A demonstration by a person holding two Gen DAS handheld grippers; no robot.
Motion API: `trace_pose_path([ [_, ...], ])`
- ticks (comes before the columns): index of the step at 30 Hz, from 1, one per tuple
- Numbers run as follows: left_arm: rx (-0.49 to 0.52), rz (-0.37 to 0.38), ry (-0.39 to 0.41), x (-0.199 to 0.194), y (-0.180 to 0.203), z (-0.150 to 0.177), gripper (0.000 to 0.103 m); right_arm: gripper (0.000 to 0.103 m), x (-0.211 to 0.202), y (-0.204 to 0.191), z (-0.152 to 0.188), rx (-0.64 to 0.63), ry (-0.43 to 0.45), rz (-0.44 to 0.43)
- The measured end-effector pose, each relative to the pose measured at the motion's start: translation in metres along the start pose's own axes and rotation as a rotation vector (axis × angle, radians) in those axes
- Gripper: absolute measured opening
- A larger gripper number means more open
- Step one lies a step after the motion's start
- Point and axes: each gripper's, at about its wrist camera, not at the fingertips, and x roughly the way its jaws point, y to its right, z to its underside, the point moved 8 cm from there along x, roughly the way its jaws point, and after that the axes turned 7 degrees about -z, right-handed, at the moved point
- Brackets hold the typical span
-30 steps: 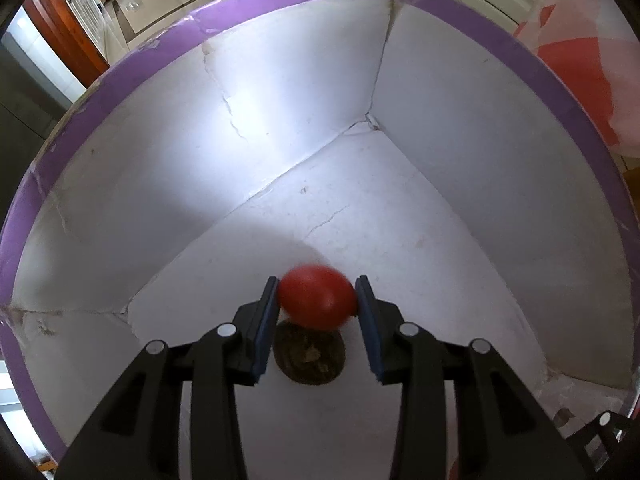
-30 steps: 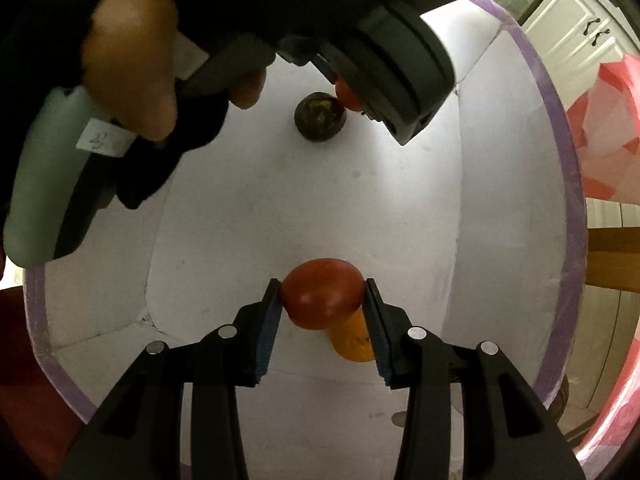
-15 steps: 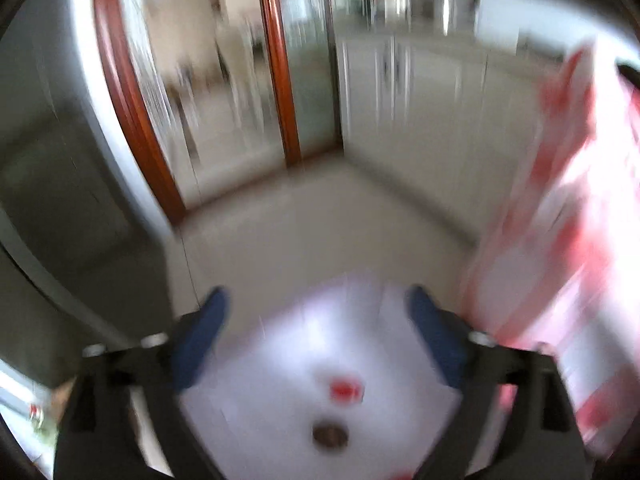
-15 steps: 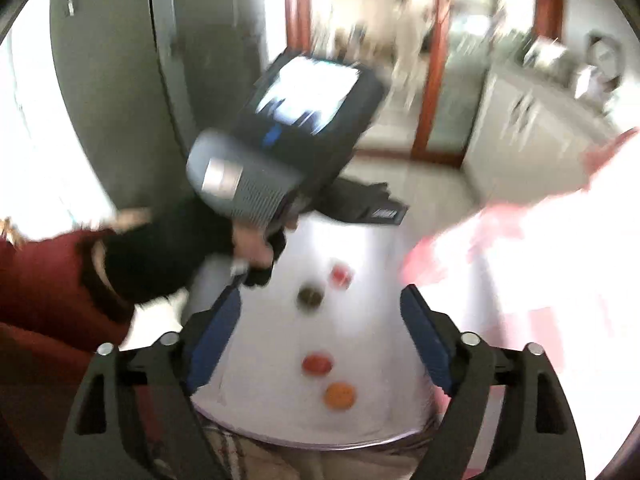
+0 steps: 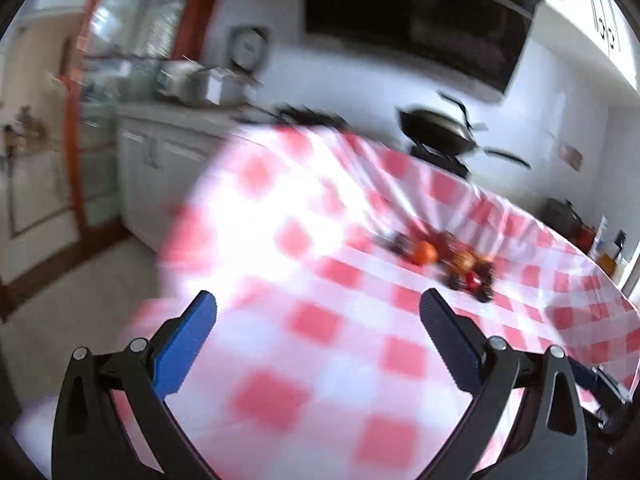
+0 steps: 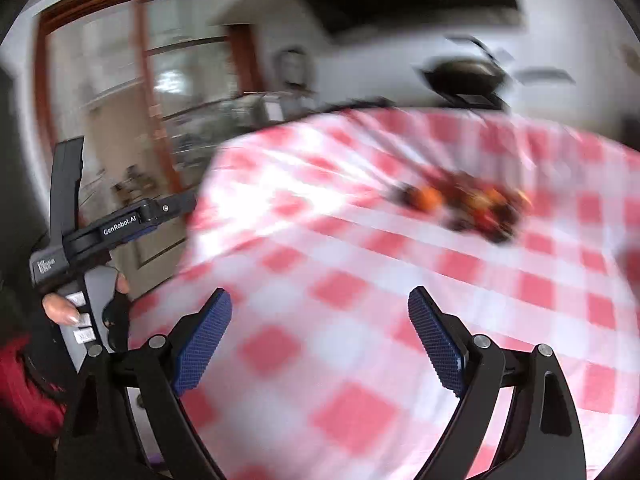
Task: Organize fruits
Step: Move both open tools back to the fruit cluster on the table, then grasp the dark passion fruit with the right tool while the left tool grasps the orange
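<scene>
Red-and-white checked cloth [image 5: 320, 320] covers the counter, with a blurred cluster of fruits [image 5: 452, 260] at its far right. Left hand-held gripper [image 5: 316, 320] stands wide open and empty. Right hand-held gripper [image 6: 320, 320], jaws just opened further, grips nothing.

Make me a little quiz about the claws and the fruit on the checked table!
1. True or false: the left claw holds a fruit.
2. Where is the small blurry pile of orange and dark fruits? A) between the right claw's fingers B) farther off on the red-and-white checked tablecloth C) on the floor
3. Fill in: both claws are ____.

Key: 1 false; 2 B; 3 open, having just been opening, nothing between them.
</scene>
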Motion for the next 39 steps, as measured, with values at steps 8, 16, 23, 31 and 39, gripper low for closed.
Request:
trace_pose_path([
  [8,-0.018,0.042,-0.175,0.179,0.131,0.009,0.101,0.087,0.026,0.189,-0.009,0.205,-0.003,0.288],
  [16,-0.169,0.075,-0.222,0.241,0.15,0.01,0.101,0.087,0.084,0.243,-0.018,0.199,-0.119,0.35],
  [23,-0.172,0.177,-0.207,0.238,0.155,0.009,0.101,0.072,0.138,0.258,-0.034,0.109,-0.255,0.351],
  [31,-0.1,0.187,-0.213,0.234,0.167,0.013,0.101,0.05,0.174,0.259,-0.032,0.062,-0.348,0.334],
  [39,-0.061,0.16,-0.231,0.233,0.173,0.017,0.101,0.042,0.165,0.257,-0.035,0.105,-0.3,0.285],
])
